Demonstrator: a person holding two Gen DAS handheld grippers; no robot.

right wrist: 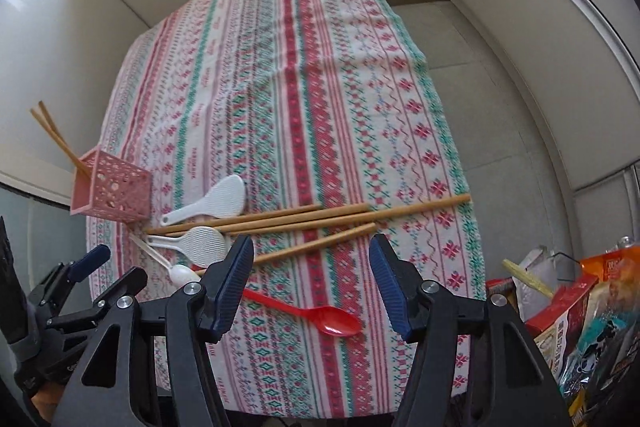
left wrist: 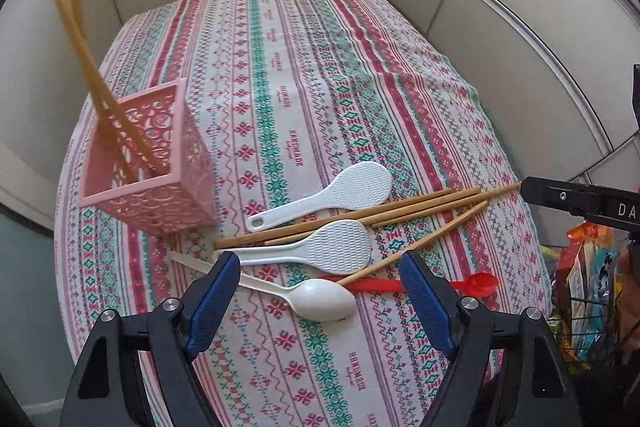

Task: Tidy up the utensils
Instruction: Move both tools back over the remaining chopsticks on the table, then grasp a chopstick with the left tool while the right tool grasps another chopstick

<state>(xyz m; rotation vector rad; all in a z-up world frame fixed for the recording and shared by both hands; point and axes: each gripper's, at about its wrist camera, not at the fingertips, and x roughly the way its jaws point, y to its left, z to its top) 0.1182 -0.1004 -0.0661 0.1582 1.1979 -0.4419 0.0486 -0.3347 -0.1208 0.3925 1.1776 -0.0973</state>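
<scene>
Left wrist view: the left hand-held gripper (left wrist: pixel 320 271) gapes wide and empty above the white spoon (left wrist: pixel 320 297); the pink holder (left wrist: pixel 150 163), far left on the table (left wrist: pixel 320 75), holds two chopsticks (left wrist: pixel 86 47). Right wrist view: the right hand-held gripper (right wrist: pixel 312 261) hangs wide and empty over the red spoon (right wrist: pixel 320 317), loose chopsticks (right wrist: pixel 304 219) just beyond.

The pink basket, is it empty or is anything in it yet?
Not empty. The pink basket stands upright holding two wooden chopsticks that lean out of its open top.

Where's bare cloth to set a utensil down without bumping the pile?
Free: the far tablecloth beyond the chopsticks, and the near strip under the red spoon. Crowded: beside the pink basket, where rice paddles and white spoon overlap.
</scene>
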